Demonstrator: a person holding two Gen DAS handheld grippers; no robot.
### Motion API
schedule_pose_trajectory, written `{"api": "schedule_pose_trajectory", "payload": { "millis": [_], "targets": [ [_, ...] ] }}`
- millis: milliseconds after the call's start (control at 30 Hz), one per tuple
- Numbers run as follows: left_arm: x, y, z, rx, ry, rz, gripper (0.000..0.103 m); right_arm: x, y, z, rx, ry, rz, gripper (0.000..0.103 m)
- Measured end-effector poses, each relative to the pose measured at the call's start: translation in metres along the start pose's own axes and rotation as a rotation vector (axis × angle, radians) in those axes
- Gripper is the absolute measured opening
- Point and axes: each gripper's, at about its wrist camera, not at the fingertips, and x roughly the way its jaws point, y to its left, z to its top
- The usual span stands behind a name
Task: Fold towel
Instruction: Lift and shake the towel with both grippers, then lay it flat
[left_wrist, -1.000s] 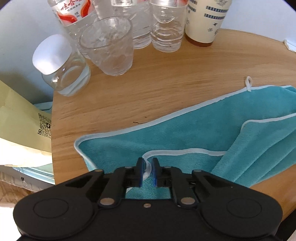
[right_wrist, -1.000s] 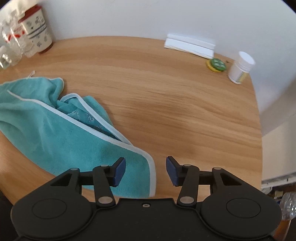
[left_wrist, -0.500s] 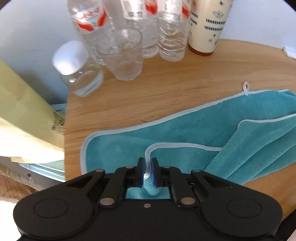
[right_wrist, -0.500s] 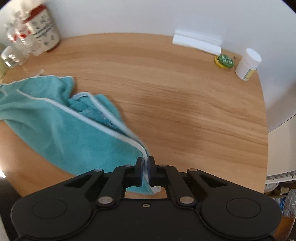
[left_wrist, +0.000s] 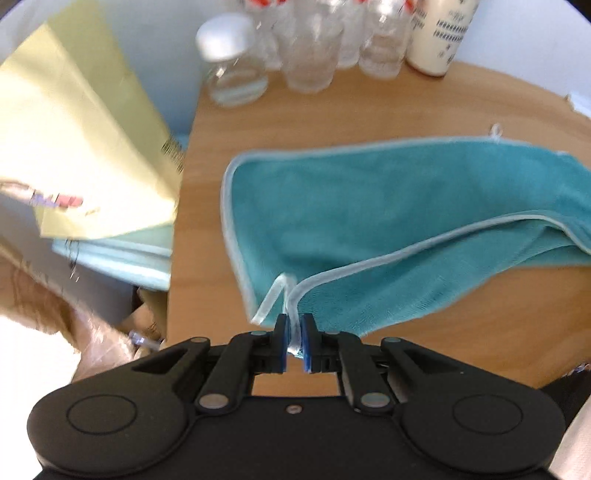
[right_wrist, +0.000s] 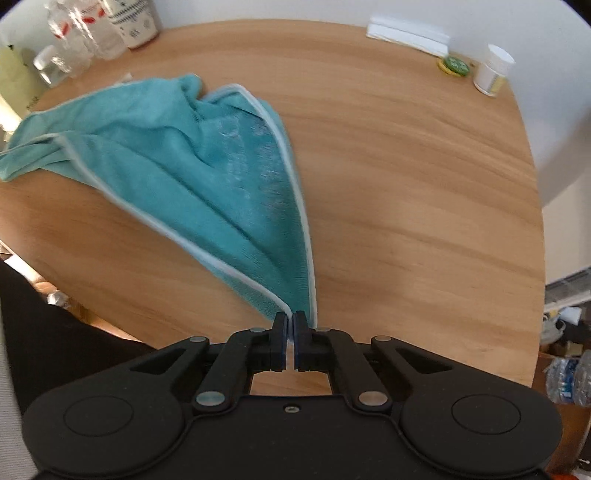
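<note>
Both claws are closed on cloth. Left gripper (left_wrist: 293, 341) has its blue pads (left_wrist: 281, 341) pinched on the white piped hem of the teal towel (left_wrist: 369, 206), at a near corner where the hem bends into a small loop. Right gripper (right_wrist: 291, 341) is also shut on a corner of the same towel (right_wrist: 177, 155), with two piped edges running together into its jaws.

From each claw the cloth rises and stretches away, so both near corners look lifted, while the far part lies on the round wooden table (right_wrist: 406, 184). In the right wrist view the towel hangs as a narrow fan with a loose bunch at its far end; in the left wrist view it is doubled, one layer over the other, and the small hanging loop (left_wrist: 495, 131) sits at the far edge.

Beyond the towel, at the table's far rim, stand clear plastic bottles (left_wrist: 380, 48), a glass tumbler (left_wrist: 312, 55), a jar with a white lid (left_wrist: 231, 62) and a cream canister (left_wrist: 439, 37). A yellow paper bag (left_wrist: 85, 140) is beside the table. On the other side are a white pill pot (right_wrist: 493, 75) and a green lid (right_wrist: 456, 65).

I judge the step to be the first fold: corners taken, carry not finished. The next move calls for both claws to travel together, with the hem taut between them, to lay the near edge on the far edge. Bunched cloth should first be drawn flat, and the glassware must be kept clear.
</note>
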Motion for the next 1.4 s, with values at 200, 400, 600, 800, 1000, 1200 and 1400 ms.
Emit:
{"api": "schedule_pose_trajectory", "payload": {
  "millis": [200, 400, 600, 800, 1000, 1200, 1400],
  "targets": [
    [0.013, 0.015, -0.029, -0.021, 0.083, -0.002, 0.008, 0.012, 0.007, 0.000, -0.033, 0.053, -0.037, 0.005],
    [0.013, 0.031, -0.043, -0.078, 0.096, -0.013, 0.018, 0.010, 0.006, 0.006, -0.067, 0.086, -0.075, 0.021],
    [-0.009, 0.046, -0.026, -0.081, 0.036, -0.005, 0.046, -0.020, 0.002, 0.018, -0.085, 0.057, -0.053, 0.038],
    [-0.028, 0.056, 0.001, -0.092, -0.019, 0.026, 0.054, -0.042, -0.002, 0.049, -0.115, -0.030, -0.059, 0.038],
    [0.009, 0.019, 0.042, -0.049, -0.034, 0.023, 0.055, -0.022, 0.037, 0.120, -0.250, -0.170, -0.116, 0.038],
    [0.043, -0.020, 0.075, 0.022, -0.001, 0.005, 0.055, 0.022, 0.071, 0.188, -0.407, -0.108, -0.091, 0.038],
    [0.063, -0.039, 0.082, 0.060, 0.026, 0.023, 0.054, 0.039, 0.083, 0.200, -0.462, -0.061, -0.015, 0.038]
  ]
}}
